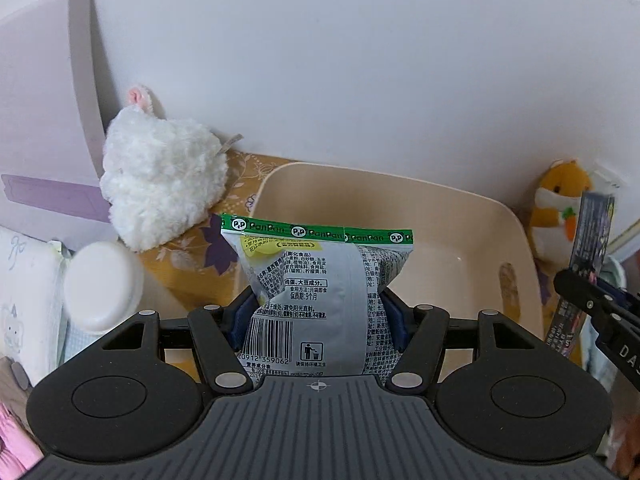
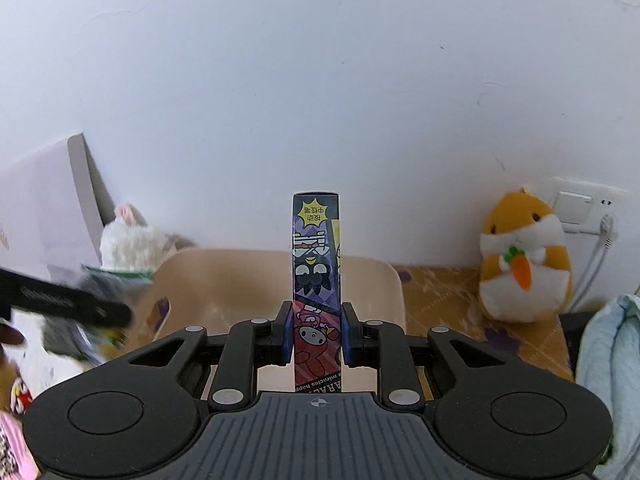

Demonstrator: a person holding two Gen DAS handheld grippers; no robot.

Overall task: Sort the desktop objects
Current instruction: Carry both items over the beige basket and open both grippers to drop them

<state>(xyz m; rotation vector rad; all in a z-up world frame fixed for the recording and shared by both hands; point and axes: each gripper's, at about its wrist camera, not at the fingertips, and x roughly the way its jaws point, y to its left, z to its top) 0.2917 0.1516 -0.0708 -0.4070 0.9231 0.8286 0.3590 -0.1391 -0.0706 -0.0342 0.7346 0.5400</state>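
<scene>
My left gripper (image 1: pixel 318 320) is shut on a silver snack bag (image 1: pixel 316 280) with a green top strip, held upright in front of a beige plastic bin (image 1: pixel 516 220). My right gripper (image 2: pixel 316 332) is shut on a narrow cartoon-printed box (image 2: pixel 316 256), standing upright between its blue pads. The same box (image 1: pixel 590 236) and right gripper show at the right edge of the left wrist view. In the right wrist view the beige bin (image 2: pixel 394 276) lies behind the box, and the left gripper with the bag (image 2: pixel 100 316) is a blur at the left.
A white plush toy (image 1: pixel 160 180) leans by the wall left of the bin. An orange hamster plush (image 2: pixel 524 260) sits to its right near a wall socket (image 2: pixel 576 208). A white round container (image 1: pixel 104 284) and a tissue pack (image 1: pixel 24 292) lie at left. Light blue cloth (image 2: pixel 612 360) is at right.
</scene>
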